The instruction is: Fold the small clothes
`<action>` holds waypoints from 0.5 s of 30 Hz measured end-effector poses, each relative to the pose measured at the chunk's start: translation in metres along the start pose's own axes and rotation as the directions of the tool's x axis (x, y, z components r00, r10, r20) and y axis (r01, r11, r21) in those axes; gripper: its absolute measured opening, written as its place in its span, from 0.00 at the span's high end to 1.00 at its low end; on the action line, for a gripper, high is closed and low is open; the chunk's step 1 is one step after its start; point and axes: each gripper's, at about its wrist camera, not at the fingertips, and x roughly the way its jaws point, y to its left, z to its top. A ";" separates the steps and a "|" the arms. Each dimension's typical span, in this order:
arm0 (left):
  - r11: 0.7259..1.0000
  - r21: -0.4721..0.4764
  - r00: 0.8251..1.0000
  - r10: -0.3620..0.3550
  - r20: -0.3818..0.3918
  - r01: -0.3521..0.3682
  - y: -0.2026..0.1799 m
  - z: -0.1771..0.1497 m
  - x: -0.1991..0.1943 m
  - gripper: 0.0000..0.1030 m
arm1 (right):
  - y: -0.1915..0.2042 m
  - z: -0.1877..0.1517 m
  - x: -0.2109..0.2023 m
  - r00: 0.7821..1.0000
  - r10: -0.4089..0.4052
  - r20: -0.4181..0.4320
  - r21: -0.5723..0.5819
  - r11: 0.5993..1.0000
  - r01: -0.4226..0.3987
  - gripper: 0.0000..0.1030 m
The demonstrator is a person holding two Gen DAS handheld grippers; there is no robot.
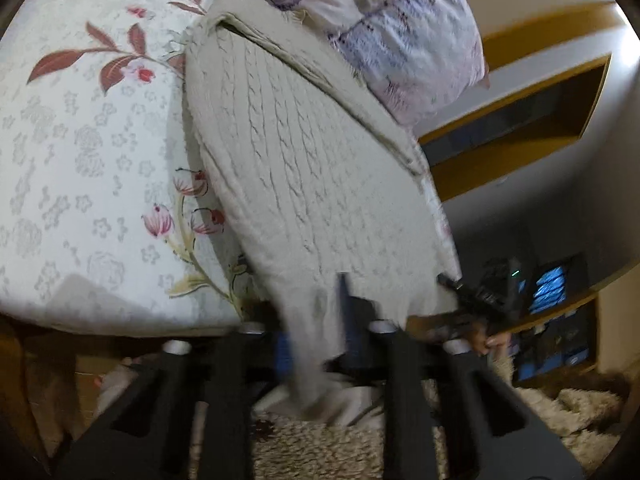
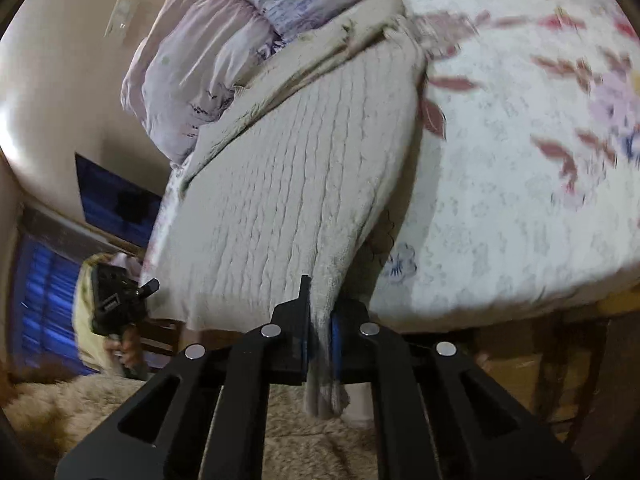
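Note:
A beige cable-knit sweater [image 1: 304, 168] lies stretched across the flowered bed and hangs over its near edge. My left gripper [image 1: 316, 312] is shut on one bottom corner of the sweater. My right gripper [image 2: 320, 312] is shut on the other bottom corner, which also shows in the right wrist view [image 2: 288, 184]. Cloth hangs down between each pair of fingers. The right gripper shows in the left wrist view [image 1: 480, 296] at the sweater's right corner. The left gripper shows in the right wrist view [image 2: 120, 304] at the sweater's left corner.
The bed has a white sheet with red flowers [image 1: 88, 152]. A lilac patterned quilt [image 1: 400, 28] is bunched at the sweater's far end. A shaggy beige rug [image 2: 304, 448] covers the floor below. A wooden-framed shelf unit [image 1: 520, 120] stands beside the bed.

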 end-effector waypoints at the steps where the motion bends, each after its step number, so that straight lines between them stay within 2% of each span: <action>1: 1.000 0.012 1.000 0.013 0.006 -0.013 -0.002 0.002 0.000 0.92 | 0.004 0.004 -0.002 1.000 0.000 0.029 -0.012 1.000 0.000 0.93; 4: 0.998 0.045 0.997 0.040 0.059 -0.042 -0.008 0.015 -0.009 0.93 | 0.020 0.017 -0.015 0.989 -0.022 0.146 -0.082 0.996 0.035 0.93; 9: 0.988 0.101 0.979 0.100 0.175 -0.119 -0.020 0.050 -0.029 0.94 | 0.043 0.039 -0.028 0.944 -0.105 0.312 -0.186 0.968 0.169 0.93; 14: 0.961 0.153 0.938 0.175 0.300 -0.229 -0.035 0.093 -0.038 0.94 | 0.066 0.066 -0.027 0.866 -0.165 0.472 -0.264 0.911 0.317 0.93; 15: 0.958 0.156 0.931 0.182 0.315 -0.240 -0.037 0.103 -0.038 0.94 | 0.068 0.071 -0.026 0.856 -0.168 0.489 -0.269 0.904 0.331 0.93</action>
